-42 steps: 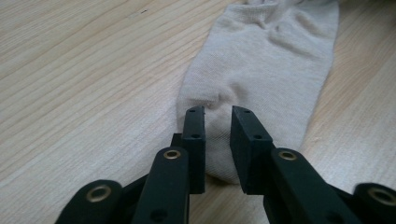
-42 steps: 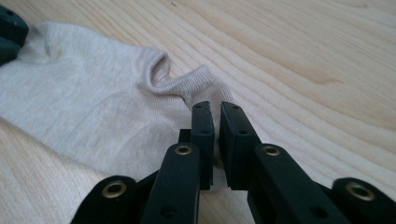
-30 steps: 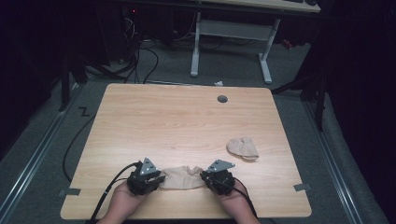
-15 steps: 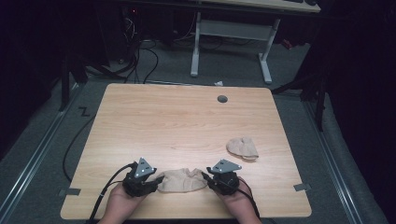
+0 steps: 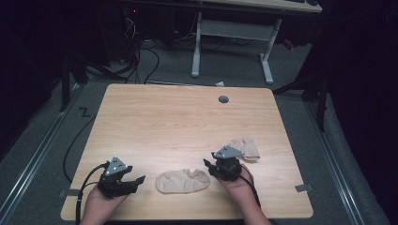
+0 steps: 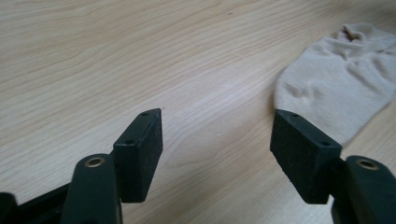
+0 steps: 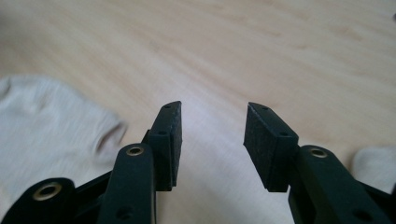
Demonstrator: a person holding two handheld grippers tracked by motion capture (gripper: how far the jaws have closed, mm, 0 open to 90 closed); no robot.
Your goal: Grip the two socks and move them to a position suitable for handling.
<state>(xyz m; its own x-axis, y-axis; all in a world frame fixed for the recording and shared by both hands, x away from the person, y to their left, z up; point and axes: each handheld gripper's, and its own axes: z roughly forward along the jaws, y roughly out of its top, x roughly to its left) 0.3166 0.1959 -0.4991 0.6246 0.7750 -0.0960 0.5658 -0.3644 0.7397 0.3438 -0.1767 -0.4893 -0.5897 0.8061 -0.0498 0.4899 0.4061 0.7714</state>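
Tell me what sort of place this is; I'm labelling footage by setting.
Probably a lab or workshop set up for recording, not a home: a bare wooden table under a fixed camera, cables on grey carpet, a desk frame behind, dark surroundings.

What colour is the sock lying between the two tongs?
Plain beige sock, no pattern; clearest in the left gripper view.

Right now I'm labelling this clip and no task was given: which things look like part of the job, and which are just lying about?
Likely part of the job:
- near sock, flat between the grippers
- second sock, beside the right gripper
- left gripper, jaws open, as are the right's

Just lying about:
- table with its grommet hole
- cables on floor
- far desk frame
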